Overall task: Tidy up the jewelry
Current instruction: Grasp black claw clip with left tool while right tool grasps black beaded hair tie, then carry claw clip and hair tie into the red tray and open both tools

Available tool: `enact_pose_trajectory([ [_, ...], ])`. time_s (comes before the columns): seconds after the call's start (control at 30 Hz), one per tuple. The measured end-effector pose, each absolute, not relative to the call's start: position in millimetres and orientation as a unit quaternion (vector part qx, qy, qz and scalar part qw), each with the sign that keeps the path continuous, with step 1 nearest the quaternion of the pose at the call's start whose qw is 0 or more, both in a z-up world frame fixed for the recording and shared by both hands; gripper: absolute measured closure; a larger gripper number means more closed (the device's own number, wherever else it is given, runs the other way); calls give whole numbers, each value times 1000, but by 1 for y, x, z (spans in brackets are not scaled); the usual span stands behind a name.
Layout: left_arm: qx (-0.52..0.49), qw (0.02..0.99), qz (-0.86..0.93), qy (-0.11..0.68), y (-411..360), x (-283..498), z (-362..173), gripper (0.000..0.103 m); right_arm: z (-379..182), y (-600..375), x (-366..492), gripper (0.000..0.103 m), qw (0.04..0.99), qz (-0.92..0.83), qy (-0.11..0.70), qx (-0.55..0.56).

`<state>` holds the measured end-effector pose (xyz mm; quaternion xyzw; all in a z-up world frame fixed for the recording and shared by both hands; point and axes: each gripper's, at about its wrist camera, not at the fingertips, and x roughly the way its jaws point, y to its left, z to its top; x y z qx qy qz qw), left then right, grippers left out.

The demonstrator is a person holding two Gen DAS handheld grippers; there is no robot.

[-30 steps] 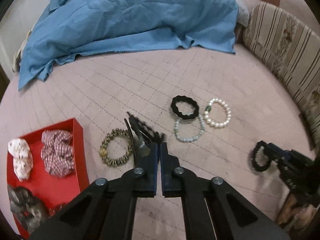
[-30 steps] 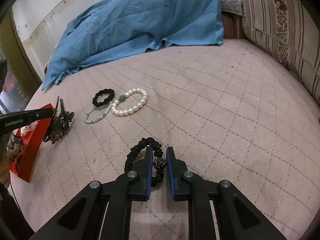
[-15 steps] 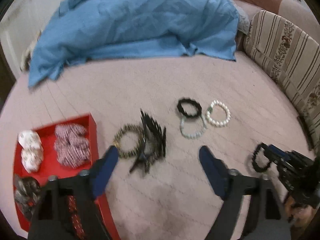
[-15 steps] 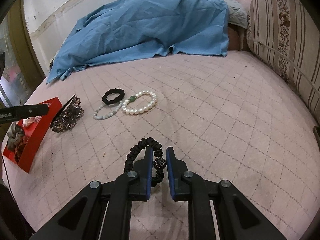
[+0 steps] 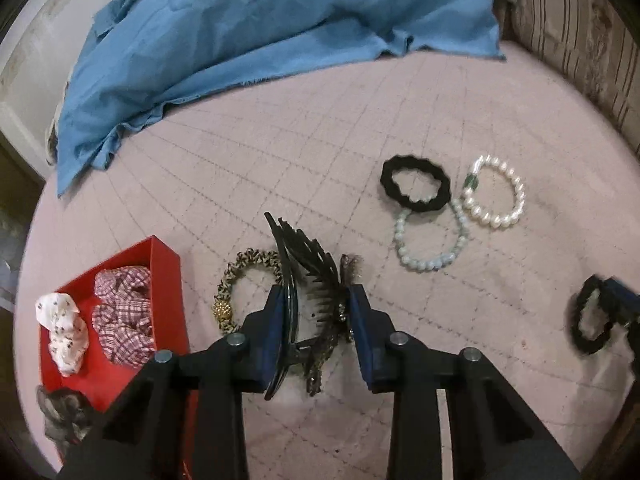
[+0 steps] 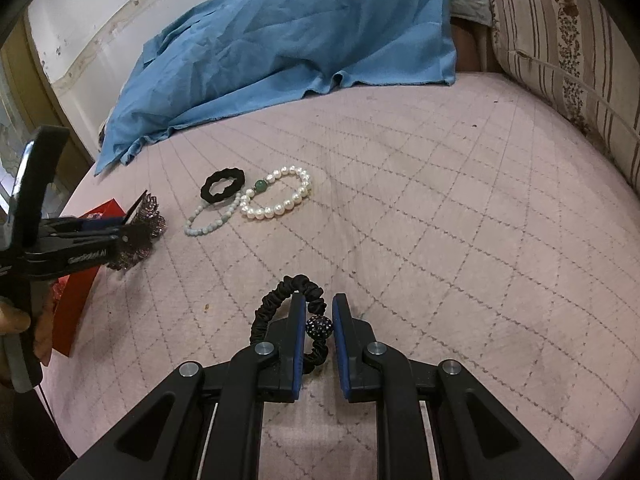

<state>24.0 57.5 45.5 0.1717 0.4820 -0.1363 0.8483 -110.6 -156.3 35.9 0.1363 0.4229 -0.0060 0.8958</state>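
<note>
While the left gripper (image 5: 316, 308) stands over the pink quilt (image 5: 280, 168), its jaws, which have just been closing, press on a black hair claw (image 5: 304, 272) from both sides, the left pad flat against the claw's curved back and the right pad against its jewelled side. The claw's teeth point away from the camera and its far end lies over a leopard-print scrunchie (image 5: 244, 276) on the quilt. Just left of the scrunchie sits a red box (image 5: 168, 280) holding a checked scrunchie (image 5: 122, 312), a white spotted one (image 5: 64, 328) and a dark one (image 5: 60, 412) at its near end. Farther right on the quilt lie a black scrunchie (image 5: 416, 184), a pale bead bracelet (image 5: 430, 240) partly under it, and a pearl bracelet (image 5: 496, 192) with one green bead, the three touching or overlapping. The right gripper (image 6: 316, 320) is closed on a black hair tie (image 6: 280, 300); its sparkly bead sits between the pads and the loop hangs out to the left above the quilt. In the right wrist view a hand (image 6: 16, 320) holds the left gripper at the left edge, beside the box. A blue sheet (image 6: 288, 44) is heaped at the far side and a striped cushion (image 6: 568, 40) stands on the right.
</note>
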Motion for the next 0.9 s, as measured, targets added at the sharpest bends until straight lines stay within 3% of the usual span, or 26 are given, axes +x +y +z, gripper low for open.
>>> enact_pose_trajectory([
  [0.57, -53, 883, -176, 432, 185, -23, 130, 73, 73, -148, -129, 88, 906, 18, 394, 157],
  [0.9, -144, 876, -135, 441, 274, -6, 111, 73, 105, -98, -111, 88, 896, 73, 409, 155],
])
